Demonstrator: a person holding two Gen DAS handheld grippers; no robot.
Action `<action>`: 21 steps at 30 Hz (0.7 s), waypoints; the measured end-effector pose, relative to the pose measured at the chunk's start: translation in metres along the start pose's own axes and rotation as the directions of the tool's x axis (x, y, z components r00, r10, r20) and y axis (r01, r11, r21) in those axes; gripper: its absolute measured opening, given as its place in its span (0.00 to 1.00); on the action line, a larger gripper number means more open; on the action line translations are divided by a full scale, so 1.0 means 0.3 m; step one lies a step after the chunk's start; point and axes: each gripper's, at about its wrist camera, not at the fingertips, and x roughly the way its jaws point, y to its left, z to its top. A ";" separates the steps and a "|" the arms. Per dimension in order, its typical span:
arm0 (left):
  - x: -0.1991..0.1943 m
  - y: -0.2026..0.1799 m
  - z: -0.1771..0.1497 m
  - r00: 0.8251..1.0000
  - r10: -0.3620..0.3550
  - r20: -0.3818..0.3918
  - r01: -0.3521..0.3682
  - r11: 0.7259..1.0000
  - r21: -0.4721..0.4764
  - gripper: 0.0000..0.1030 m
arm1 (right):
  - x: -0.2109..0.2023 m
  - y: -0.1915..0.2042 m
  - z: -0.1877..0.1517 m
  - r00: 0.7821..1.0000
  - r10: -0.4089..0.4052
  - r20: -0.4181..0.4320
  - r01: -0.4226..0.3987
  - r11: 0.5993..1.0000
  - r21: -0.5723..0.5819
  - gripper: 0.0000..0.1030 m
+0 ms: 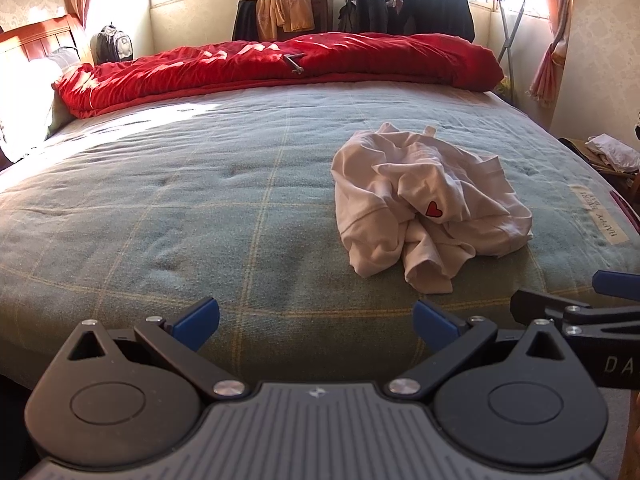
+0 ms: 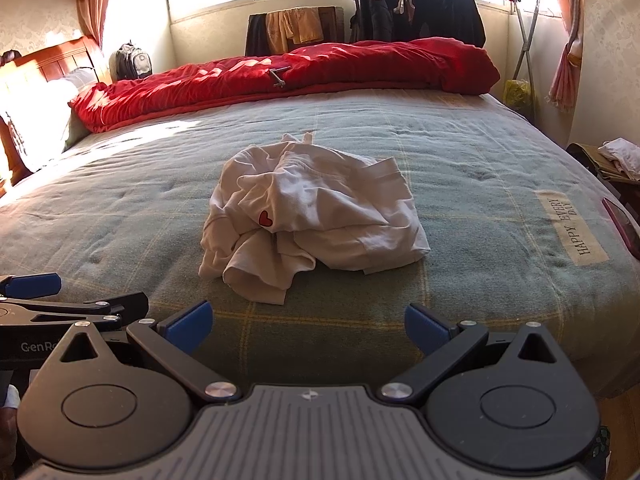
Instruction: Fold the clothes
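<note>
Wide bed [image 1: 168, 208] under a grey-green blanket [image 2: 480, 184] crossed by thin yellow checks, sunlit toward the wooden headboard [image 1: 36, 40] on the left. Red quilt [image 1: 280, 64] bunched along the far edge, a small metal object lying on it (too small to tell what). Behind that, bright windows, a drying rack [image 2: 524, 32] hung with dark jackets [image 1: 416, 0], orange curtains [image 2: 568, 40] at both sides, a grey backpack [image 1: 113, 42] in the corner.

White T-shirt [image 1: 424, 204] [image 2: 312, 216] crumpled in a heap on the blanket, toward the near edge; small red heart [image 2: 265, 218] printed on an upturned fold. Sewn to the blanket near the right edge, a cream label [image 2: 570, 226] reading "HAPPY EVERY DAY".

Left gripper [image 1: 316, 320] low over the near edge of the bed, blue-padded fingers spread wide, nothing between them, T-shirt ahead and to its right. Right gripper [image 2: 308, 324] just beside it, likewise spread wide and empty, T-shirt straight ahead, not touched. On the left gripper's side, seen from the right wrist, partial lettering "GenRo" (rest hidden); on the right gripper's side, seen from the left wrist, "DA" only.
</note>
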 end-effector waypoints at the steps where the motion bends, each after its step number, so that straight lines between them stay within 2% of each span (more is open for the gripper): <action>1: 0.000 0.000 0.000 1.000 -0.001 0.001 0.001 1.000 0.000 1.00 | 0.000 -0.001 0.000 1.000 0.002 0.000 -0.002 1.000 0.001 1.00; 15: 0.009 0.004 0.008 1.000 -0.014 0.014 0.014 1.000 0.003 1.00 | 0.010 -0.006 0.010 0.997 0.076 -0.006 -0.076 0.997 -0.003 1.00; 21: 0.053 0.010 0.031 1.000 -0.009 -0.005 0.009 1.000 0.000 1.00 | 0.055 -0.051 0.034 0.995 0.093 -0.040 -0.090 0.994 0.057 1.00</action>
